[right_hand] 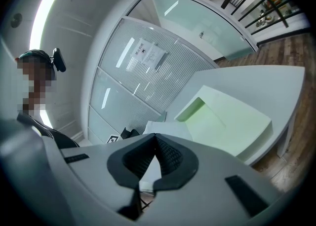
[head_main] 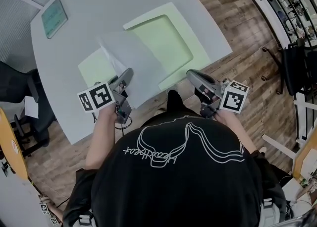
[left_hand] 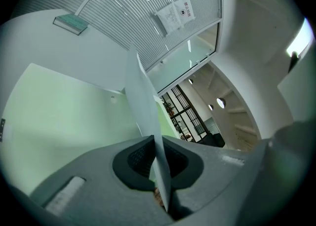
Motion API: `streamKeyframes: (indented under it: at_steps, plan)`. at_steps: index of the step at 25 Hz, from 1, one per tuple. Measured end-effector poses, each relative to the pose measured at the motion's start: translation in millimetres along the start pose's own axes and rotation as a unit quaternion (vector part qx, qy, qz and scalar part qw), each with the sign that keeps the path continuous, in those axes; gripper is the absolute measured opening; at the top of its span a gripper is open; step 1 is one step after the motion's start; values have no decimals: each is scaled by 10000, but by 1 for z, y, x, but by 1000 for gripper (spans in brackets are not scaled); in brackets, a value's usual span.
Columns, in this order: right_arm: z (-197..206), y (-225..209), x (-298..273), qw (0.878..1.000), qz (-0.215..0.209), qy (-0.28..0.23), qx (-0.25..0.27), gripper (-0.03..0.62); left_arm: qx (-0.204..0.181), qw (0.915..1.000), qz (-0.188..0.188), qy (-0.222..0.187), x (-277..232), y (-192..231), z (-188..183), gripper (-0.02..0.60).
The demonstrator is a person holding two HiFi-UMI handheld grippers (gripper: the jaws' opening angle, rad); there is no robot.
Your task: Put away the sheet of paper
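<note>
The white sheet of paper [head_main: 131, 55] lies partly lifted over the white table [head_main: 74, 47], its near edge raised. My left gripper [head_main: 128, 73] is shut on that near edge. In the left gripper view the sheet [left_hand: 143, 99] stands edge-on, pinched between the dark pads of the left gripper [left_hand: 155, 141]. A light green tray [head_main: 200, 42] with a recessed middle lies just right of the sheet, and a flat light green panel [head_main: 93, 67] shows under the sheet's left side. My right gripper [head_main: 191, 74] hovers at the table's near edge by the tray, shut with nothing in it; its pads [right_hand: 168, 153] meet at the tip.
A small teal book [head_main: 53, 18] lies at the table's far left corner. A dark chair [head_main: 20, 89] stands left of the table, and black furniture [head_main: 297, 65] stands at the right over the wooden floor [head_main: 237, 13]. A person's blurred head shows in the right gripper view.
</note>
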State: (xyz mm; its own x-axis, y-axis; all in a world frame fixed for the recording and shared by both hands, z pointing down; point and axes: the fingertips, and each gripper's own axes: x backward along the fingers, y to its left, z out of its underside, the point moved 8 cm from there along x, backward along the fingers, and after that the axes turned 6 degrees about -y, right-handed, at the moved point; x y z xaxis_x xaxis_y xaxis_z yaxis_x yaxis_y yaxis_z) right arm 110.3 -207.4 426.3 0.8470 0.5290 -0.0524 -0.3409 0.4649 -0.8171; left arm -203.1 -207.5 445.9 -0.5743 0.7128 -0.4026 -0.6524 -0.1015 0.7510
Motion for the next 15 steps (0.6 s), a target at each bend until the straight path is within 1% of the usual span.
streamKeyframes:
  at_steps: [5, 15]
  plan:
    - [-6, -1, 0, 10000, -44, -36, -30, 9, 200, 9998, 32, 20, -8, 0, 3, 11]
    - [-17, -14, 2, 10000, -31, 52, -75, 9, 402, 9991, -124, 102, -34, 5, 9, 11]
